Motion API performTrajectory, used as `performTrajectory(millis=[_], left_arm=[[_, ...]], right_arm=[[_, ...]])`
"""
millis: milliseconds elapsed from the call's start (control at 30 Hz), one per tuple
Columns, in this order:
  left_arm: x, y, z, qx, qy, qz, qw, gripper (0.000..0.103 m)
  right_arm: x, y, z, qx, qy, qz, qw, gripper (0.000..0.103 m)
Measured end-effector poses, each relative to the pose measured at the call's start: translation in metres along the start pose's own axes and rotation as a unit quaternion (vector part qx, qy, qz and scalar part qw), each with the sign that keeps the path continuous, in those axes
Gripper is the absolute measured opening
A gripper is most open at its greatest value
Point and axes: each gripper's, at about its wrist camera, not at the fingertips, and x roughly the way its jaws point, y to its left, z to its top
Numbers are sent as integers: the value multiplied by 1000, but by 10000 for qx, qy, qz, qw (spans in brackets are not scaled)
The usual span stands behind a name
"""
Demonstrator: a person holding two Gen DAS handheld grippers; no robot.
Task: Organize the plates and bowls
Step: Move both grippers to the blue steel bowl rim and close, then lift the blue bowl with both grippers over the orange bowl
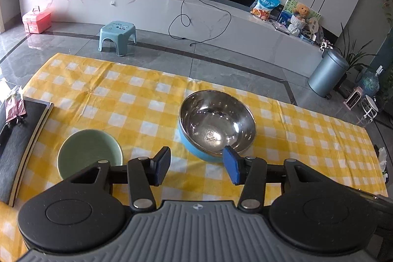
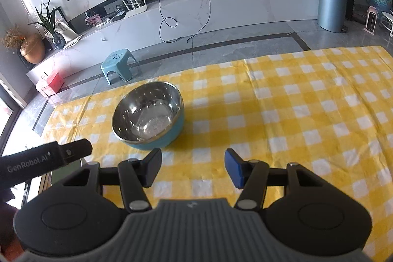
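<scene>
A steel bowl with a blue outside (image 1: pixel 217 123) stands on the yellow checked tablecloth (image 1: pixel 118 95); it also shows in the right wrist view (image 2: pixel 147 114). A pale green plate (image 1: pixel 89 154) lies to its left, partly hidden by my left gripper. My left gripper (image 1: pixel 196 166) is open and empty, its right fingertip (image 1: pixel 232 165) close to the bowl's near rim. My right gripper (image 2: pixel 191 168) is open and empty, just right of and nearer than the bowl. The left gripper's body (image 2: pixel 44 161) shows at the right wrist view's left edge.
A dark flat board (image 1: pixel 22 139) lies at the table's left edge. Beyond the far edge is grey floor with a small teal stool (image 1: pixel 118 37), a grey bin (image 1: pixel 328 75) and a long white TV bench (image 1: pixel 172 6).
</scene>
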Motion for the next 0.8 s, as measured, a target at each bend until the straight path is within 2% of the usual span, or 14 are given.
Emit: performTrajectory(millis=[133,333,433,633,800], left_arm=[[30,1,11,-52,124,103,9999,56],[67,11,22,-437,318,73,9985,56],[82,12,27,-524,374,121,9979,52],[104,15,23,-674,420,151,9967,36],[113,19,21,-761,422,180,9960,17]], right_arm=[[33,4,23,229,197,76,9995,56],[74,11,36,318,384,35,9987,48],[94,15,38,383,541,53,9978,41],[122,22,34,448,721,115,9963,28],[132,24,29,552,726,84,9958,26]])
